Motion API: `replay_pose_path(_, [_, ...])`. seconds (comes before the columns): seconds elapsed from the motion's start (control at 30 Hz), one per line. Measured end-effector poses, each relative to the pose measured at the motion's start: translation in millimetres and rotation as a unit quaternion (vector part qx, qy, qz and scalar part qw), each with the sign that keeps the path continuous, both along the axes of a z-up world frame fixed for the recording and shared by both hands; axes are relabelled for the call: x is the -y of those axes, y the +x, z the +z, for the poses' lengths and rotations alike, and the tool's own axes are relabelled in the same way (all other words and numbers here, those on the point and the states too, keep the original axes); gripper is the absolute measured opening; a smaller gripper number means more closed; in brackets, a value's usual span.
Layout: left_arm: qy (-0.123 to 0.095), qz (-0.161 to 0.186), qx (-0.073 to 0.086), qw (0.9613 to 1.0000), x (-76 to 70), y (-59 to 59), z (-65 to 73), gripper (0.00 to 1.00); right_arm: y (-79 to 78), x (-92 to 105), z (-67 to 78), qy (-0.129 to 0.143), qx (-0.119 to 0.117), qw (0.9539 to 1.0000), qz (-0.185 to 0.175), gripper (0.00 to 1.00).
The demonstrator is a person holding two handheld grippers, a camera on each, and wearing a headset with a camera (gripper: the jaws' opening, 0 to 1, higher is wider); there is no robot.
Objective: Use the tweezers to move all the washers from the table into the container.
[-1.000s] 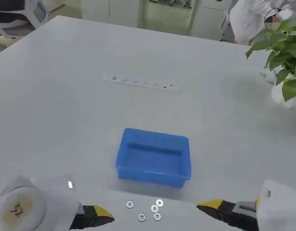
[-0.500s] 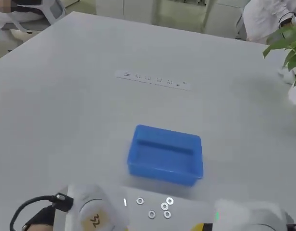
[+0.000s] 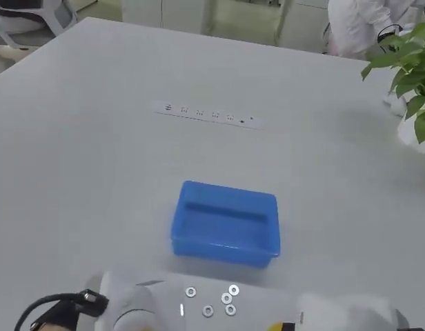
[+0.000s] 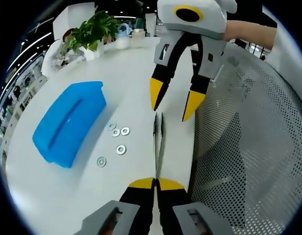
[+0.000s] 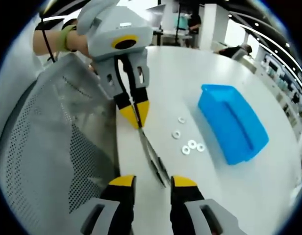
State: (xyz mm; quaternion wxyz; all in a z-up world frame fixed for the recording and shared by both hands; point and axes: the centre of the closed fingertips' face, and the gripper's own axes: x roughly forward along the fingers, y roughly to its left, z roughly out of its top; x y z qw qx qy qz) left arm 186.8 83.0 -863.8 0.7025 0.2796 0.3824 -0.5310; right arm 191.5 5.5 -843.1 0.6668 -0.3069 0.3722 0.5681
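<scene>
Both grippers have drawn in from the lower corners to meet at the counter's [image 3: 95, 138] near edge, below the washers [image 3: 226, 298]. The left gripper [image 4: 154, 182] is clamped on one end of the tweezers [image 4: 158, 142]. The right gripper [image 5: 153, 182] stands wide, jaws either side of the other end. Five washers lie just before the blue container [image 3: 226, 221]. The step looks like taking up the tweezers; next the right gripper probably has to close squarely on them.

Bright blue on the container [image 3: 225, 224], sitting against a pale grey-white table [image 3: 95, 152]. Silver glints off the washers [image 3: 226, 298], steel-grey on the tweezers [image 4: 158, 161]. Both the left gripper [image 4: 155, 183] and right gripper [image 4: 174, 103] show pale grey bodies, black jaws and yellow tips. There's green on the plant [image 3: 406, 76] and grey, dot-perforated mesh [image 4: 239, 147].
</scene>
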Motion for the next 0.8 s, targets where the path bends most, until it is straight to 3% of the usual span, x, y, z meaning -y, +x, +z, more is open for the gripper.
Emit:
replay_pose_path(0.13, [0.004, -0.011, 0.021, 0.9997, -1.3, -0.6, 9.2, 0.00, 0.5, 1.1, -0.3, -0.001, 0.006, 1.0000, 0.004, 0.26])
replay_pose_path(0.37, [-0.010, -0.021, 0.056, 0.9981, -2.8, -1.1, 55.3, 0.00, 3.0, -4.8, 1.4, 0.004, 0.014, 0.9998, 0.012, 0.27])
replay_pose_path(0.5, [-0.013, -0.039, 0.067, 0.9969, 1.4, -5.5, 75.1, 0.00, 1.2, -14.5, 3.4, 0.014, 0.016, 0.9995, 0.022, 0.26])
replay_pose_path(0.7, [-0.006, -0.066, 0.077, 0.9948, 11.5, -10.1, 91.9, 0.00, -7.1, -29.1, 2.8, 0.023, 0.016, 0.9982, 0.053, 0.24])
replay_pose_path(0.8, [-0.004, -0.074, 0.083, 0.9938, 16.6, -8.5, 96.3, 0.00, -7.9, -36.7, 3.8, 0.040, 0.014, 0.9975, 0.057, 0.22])
